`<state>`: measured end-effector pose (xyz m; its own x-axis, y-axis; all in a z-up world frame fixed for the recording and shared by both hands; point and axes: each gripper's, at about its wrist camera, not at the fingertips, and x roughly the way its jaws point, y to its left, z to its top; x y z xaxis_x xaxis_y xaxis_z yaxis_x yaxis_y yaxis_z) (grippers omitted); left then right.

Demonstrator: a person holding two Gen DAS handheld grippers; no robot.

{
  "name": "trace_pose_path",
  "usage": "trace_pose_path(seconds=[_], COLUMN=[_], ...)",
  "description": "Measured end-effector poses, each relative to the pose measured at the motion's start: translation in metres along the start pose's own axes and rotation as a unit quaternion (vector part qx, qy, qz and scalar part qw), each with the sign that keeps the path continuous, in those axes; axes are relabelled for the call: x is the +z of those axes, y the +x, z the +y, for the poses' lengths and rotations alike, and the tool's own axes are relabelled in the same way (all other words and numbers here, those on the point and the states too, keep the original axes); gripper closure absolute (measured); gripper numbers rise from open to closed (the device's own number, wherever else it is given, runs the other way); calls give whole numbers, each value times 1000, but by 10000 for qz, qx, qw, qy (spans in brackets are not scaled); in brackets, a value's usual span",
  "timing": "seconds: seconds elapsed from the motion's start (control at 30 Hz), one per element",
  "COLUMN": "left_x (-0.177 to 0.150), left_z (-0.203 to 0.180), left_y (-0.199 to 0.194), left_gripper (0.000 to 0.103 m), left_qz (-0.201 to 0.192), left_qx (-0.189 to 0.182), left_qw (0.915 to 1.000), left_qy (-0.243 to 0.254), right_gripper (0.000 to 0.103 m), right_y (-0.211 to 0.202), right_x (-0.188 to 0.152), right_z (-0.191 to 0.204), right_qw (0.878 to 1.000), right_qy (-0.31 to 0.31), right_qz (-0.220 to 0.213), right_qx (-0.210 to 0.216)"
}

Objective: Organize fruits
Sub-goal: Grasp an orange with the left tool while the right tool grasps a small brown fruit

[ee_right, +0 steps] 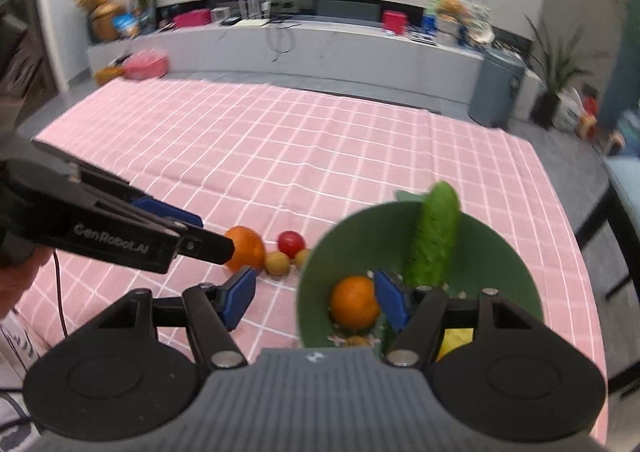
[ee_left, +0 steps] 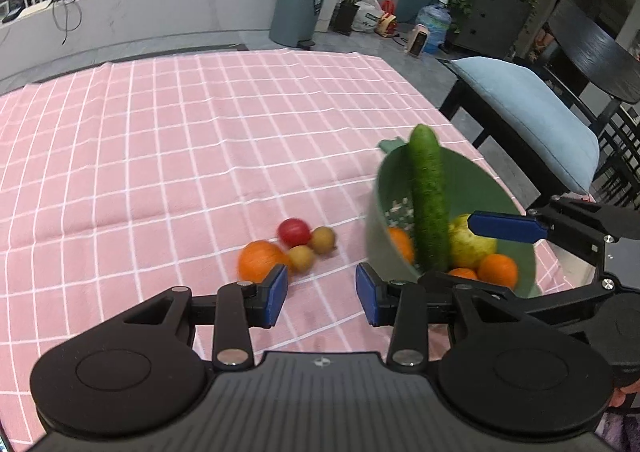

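Two hand-held grippers over a pink checked bench, loose fruit at left, a green bowl at right.

White lettering reading "GenRoboLAI" – slightly blurred – runs along the left gripper (ee_right: 200,236), seen side-on in the right wrist view; in its own view the left gripper (ee_left: 322,294) has blue pads spread wide, holding nothing. Just ahead on the tablecloth (ee_left: 160,156) cluster an orange (ee_left: 262,260), a red tomato (ee_left: 294,232) and two small brownish fruits (ee_left: 311,250), touching and motion-blurred. Rightward, the green bowl (ee_left: 476,172) holds an upright cucumber (ee_left: 428,200), oranges and a yellow-green fruit (ee_left: 470,242), partly hidden. The right gripper (ee_right: 316,300) – spread – straddles the bowl's rim. A grey bin (ee_left: 298,8) stands beyond.
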<state>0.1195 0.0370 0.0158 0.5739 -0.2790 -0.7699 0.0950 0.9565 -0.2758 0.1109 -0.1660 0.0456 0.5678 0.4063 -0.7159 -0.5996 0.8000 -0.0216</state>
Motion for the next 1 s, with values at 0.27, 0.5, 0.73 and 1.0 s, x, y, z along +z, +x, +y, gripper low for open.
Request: trace_pose_path(seconds=[0.27, 0.5, 0.73, 1.0], left_x=[-12, -14, -10, -5], left_z=[24, 33, 32, 44], left_y=[13, 37, 54, 68], left_gripper=[56, 56, 55, 53], left_qz=[65, 193, 218, 272], left_qx=[-79, 147, 204, 97], left_qw=[9999, 9997, 9994, 9996], left_qy=[-68, 36, 191, -12], right_gripper=[52, 55, 55, 56], right_y=[23, 47, 66, 85], right_x=[9, 10, 15, 15], right_z=[30, 46, 57, 64], right_qw=[9927, 9763, 9576, 9356], right_qy=[-1192, -2123, -2838, -3467], right_qz=[145, 378, 483, 669], right_qx=[77, 193, 64, 61])
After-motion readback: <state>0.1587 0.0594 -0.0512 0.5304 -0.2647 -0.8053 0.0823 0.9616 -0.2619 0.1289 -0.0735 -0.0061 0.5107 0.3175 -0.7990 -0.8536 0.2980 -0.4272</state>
